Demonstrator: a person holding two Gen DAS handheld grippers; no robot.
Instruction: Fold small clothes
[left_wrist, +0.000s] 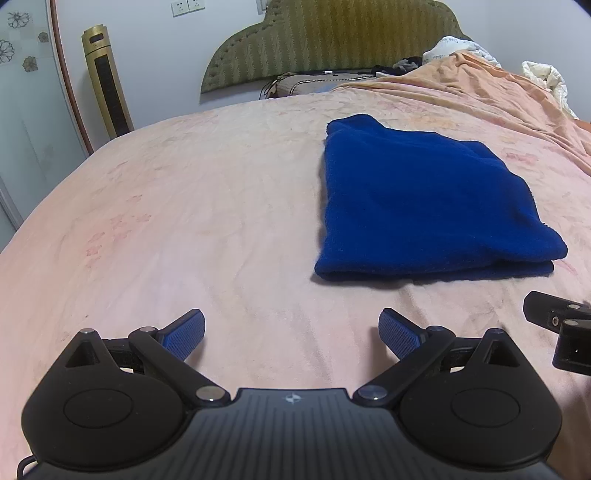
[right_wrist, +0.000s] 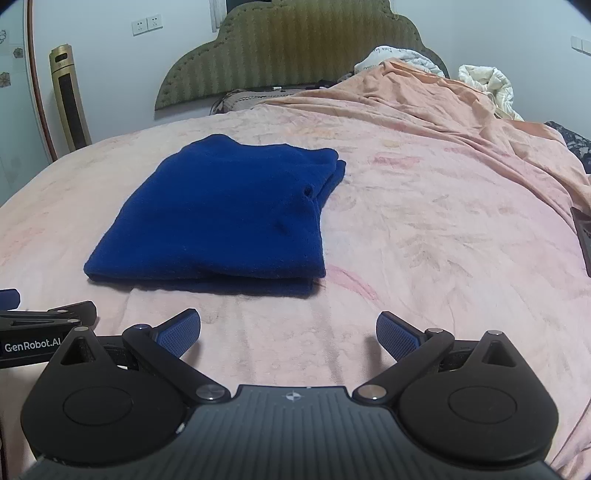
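A dark blue garment (left_wrist: 424, 199) lies folded into a thick rectangle on the pink bed sheet (left_wrist: 184, 221); the right wrist view shows the same blue garment (right_wrist: 221, 214) ahead and to the left. My left gripper (left_wrist: 291, 330) hovers open over bare sheet, short of the garment and to its left, nothing between its blue pads. My right gripper (right_wrist: 288, 330) is also open and empty, just short of the garment's near edge. Each gripper shows at the side of the other's view.
A green padded headboard (left_wrist: 325, 40) and pillows stand at the far end. A rumpled orange blanket (right_wrist: 443, 107) and white bedding (right_wrist: 487, 88) pile up at the back right. A gold tower fan (left_wrist: 107, 85) stands at the left wall. A dark flat object (right_wrist: 583, 236) lies at the right edge.
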